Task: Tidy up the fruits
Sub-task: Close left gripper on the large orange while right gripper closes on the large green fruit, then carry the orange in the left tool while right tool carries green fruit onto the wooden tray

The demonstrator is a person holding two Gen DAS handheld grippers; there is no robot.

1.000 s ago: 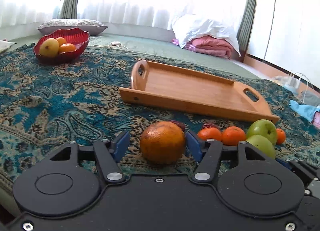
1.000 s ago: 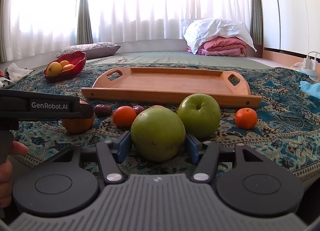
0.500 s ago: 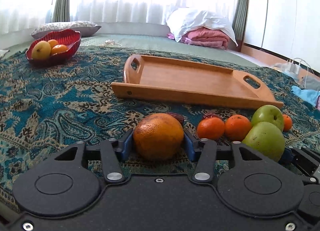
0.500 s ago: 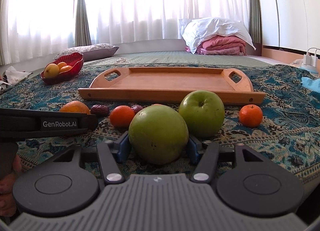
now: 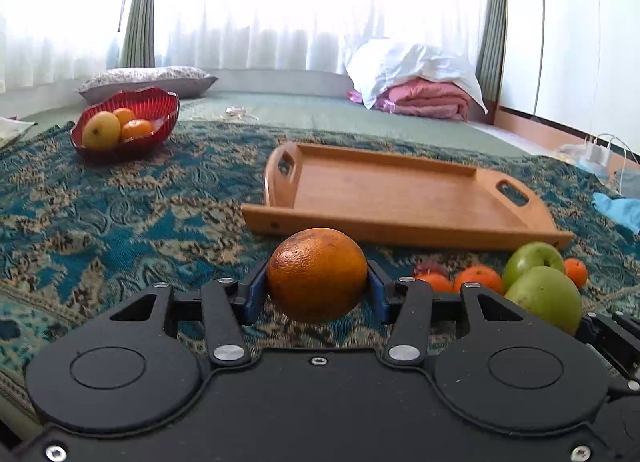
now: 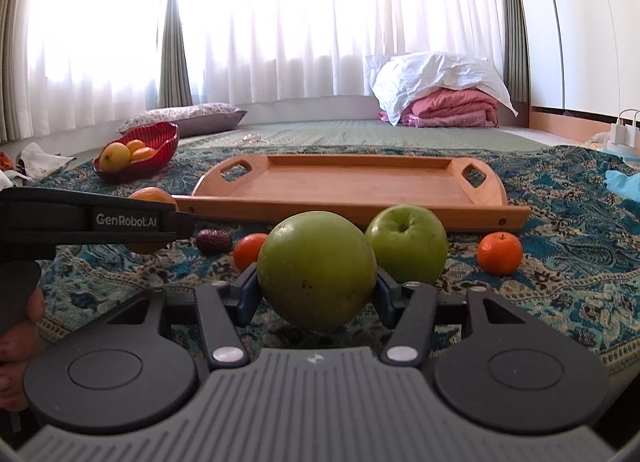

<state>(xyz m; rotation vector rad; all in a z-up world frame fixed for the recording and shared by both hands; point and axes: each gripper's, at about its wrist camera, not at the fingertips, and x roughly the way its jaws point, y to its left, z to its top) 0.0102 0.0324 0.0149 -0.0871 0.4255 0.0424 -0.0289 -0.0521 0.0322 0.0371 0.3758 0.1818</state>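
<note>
Left wrist view: the left gripper has its blue fingers clamped on a large orange, one pad against each side, and the fruit hangs just clear of the patterned blanket. These jaws have just been closing, with the orange between them. Beyond the orange lies an empty wooden tray with cut-out handles at both ends. Far left, a red bowl holds yellow and orange fruit. At lower right sit two small tangerines, a green apple and a third tangerine behind it. Nearest the lens there, a larger green fruit sits in the other gripper.

Right wrist view: the right gripper has its fingers pressed on both sides of the large green fruit, which is raised slightly off the blanket; these jaws have just been closing on it. Just behind and to the right stands the green apple, with a lone tangerine further right. To the left lie another tangerine and a dark date. The left gripper's black body crosses the left edge, partly hiding the orange, and a hand grips below it. The tray lies behind the fruit, the red bowl further back on the left.
</note>
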